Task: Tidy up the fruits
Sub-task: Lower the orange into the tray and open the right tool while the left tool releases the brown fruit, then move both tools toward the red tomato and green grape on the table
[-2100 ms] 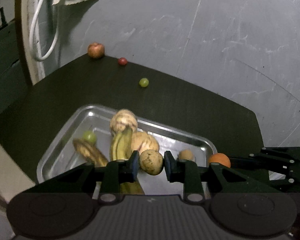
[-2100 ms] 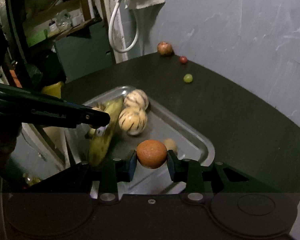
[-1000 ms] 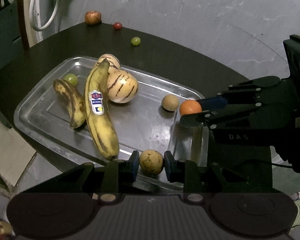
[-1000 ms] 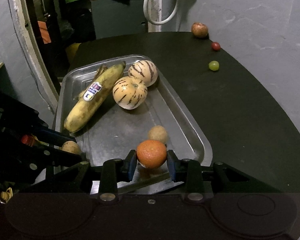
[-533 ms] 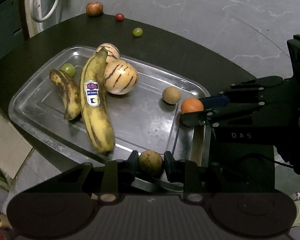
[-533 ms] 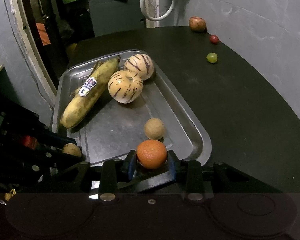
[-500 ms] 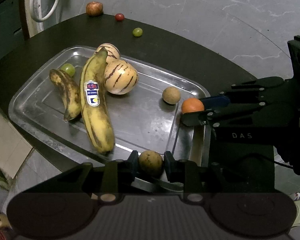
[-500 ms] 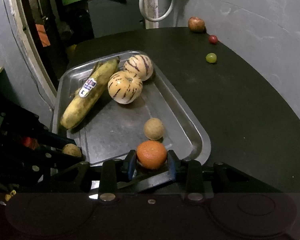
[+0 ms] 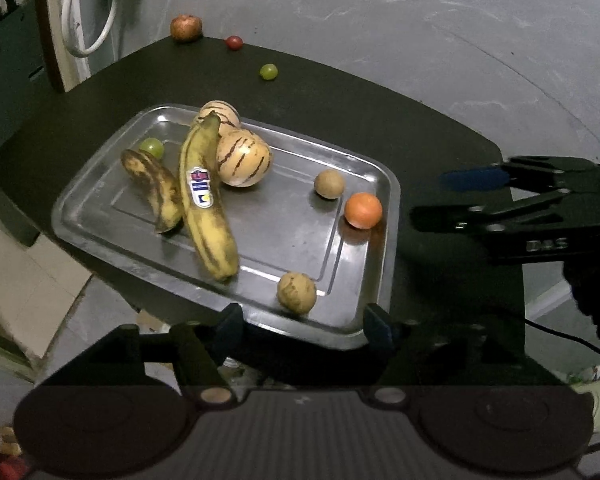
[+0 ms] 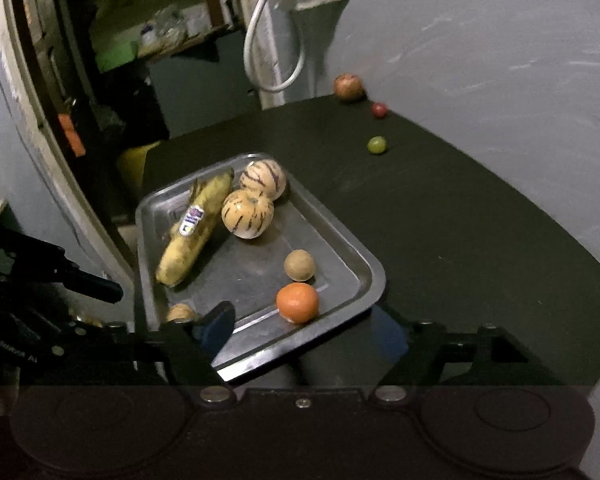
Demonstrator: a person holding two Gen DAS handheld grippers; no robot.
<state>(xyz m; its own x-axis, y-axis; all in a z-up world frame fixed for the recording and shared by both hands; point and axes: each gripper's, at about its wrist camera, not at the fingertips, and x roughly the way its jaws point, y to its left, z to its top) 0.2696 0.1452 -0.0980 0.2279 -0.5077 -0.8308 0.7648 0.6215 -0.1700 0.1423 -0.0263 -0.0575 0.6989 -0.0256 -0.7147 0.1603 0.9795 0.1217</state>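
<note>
The left claw [image 9: 302,322] stands with its jaws apart, having just been opening, and nothing is clamped between them. Just beyond its fingertips a brownish round fruit [image 9: 296,292] lies free on the near edge of the metal tray [image 9: 388,200], between the two jaws in the picture but touched by neither.

The right claw [image 10: 306,330] also has its jaws apart, just opened, with nothing gripped. An orange [image 10: 297,302] sits in the near right corner of the tray, beyond and between the claw's fingers, clear of both. In the left wrist view the right claw [image 9: 444,200] shows at the right, off the tray's right rim, well apart from the orange.

Farther in on the tray, a smaller brown round fruit [image 9: 329,184] lies just beside the orange. Toward the left lie a yellow banana with a sticker [image 9: 206,196] and a darker, spotted banana [image 9: 154,190] alongside it. Two striped pale melons [image 9: 242,156] rest against the yellow banana's far end, and a green grape [image 9: 152,147] sits in the far left corner.

The tray rests on a dark bench [image 9: 420,132]. At the bench's far edge, well apart from the tray, lie a reddish apple [image 9: 185,27], a small red fruit [image 9: 233,42] and a second green grape [image 9: 268,71].
</note>
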